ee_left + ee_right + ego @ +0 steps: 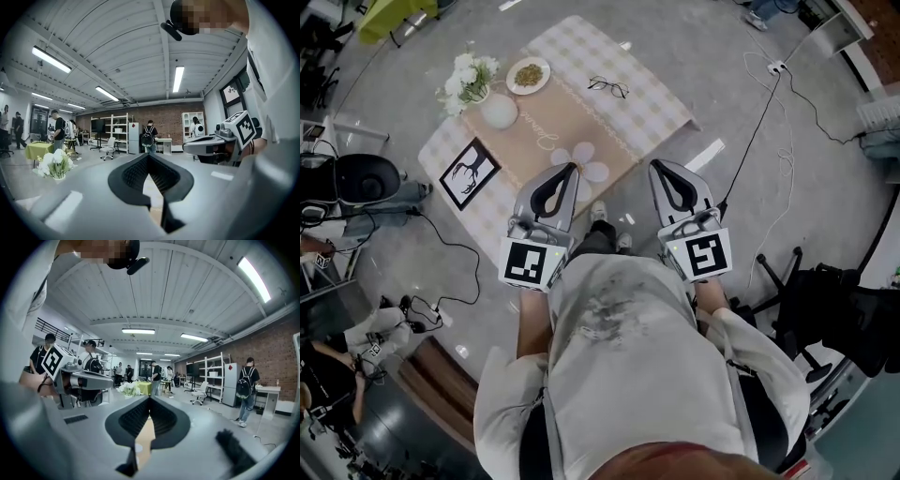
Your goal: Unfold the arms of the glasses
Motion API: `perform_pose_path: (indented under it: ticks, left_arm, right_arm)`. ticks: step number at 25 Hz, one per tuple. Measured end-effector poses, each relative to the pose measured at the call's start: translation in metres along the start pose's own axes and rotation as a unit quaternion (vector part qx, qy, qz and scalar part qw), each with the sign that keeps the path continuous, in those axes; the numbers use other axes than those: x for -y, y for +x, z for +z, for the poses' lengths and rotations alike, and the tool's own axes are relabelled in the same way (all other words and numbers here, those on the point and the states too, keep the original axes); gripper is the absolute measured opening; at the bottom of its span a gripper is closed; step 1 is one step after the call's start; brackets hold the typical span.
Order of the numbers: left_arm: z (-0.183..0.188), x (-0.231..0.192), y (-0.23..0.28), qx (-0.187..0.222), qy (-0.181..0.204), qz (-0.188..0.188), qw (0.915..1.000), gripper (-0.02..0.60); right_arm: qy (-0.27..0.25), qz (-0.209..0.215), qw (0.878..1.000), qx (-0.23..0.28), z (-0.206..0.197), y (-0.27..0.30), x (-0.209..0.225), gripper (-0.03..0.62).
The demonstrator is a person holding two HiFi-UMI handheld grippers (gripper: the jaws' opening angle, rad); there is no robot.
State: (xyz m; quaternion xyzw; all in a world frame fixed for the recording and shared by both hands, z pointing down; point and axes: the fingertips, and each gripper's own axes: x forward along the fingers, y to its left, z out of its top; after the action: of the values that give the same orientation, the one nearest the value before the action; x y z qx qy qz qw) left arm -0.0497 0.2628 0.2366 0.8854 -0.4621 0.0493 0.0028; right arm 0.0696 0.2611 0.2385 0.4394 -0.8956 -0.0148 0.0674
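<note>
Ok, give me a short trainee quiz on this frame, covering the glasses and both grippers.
1. True or false: the glasses lie on the table, away from both grippers.
2. The right gripper holds: A the glasses, B a pen, C nothing.
3. Fill in: the left gripper has its jaws ____ (together or apart).
Key: 1 true; 2 C; 3 together.
</note>
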Motion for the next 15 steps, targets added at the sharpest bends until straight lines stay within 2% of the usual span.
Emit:
perform_pose_path:
  ticks: [15]
  left_arm:
    - [-0.008, -0.057, 0.064, -0.004, -0.013, -0.038, 0.9992, 0.009]
  right_arm:
    - [0.003, -0.036, 0.999, -0.037, -0.015, 0.066, 0.032, 0.017]
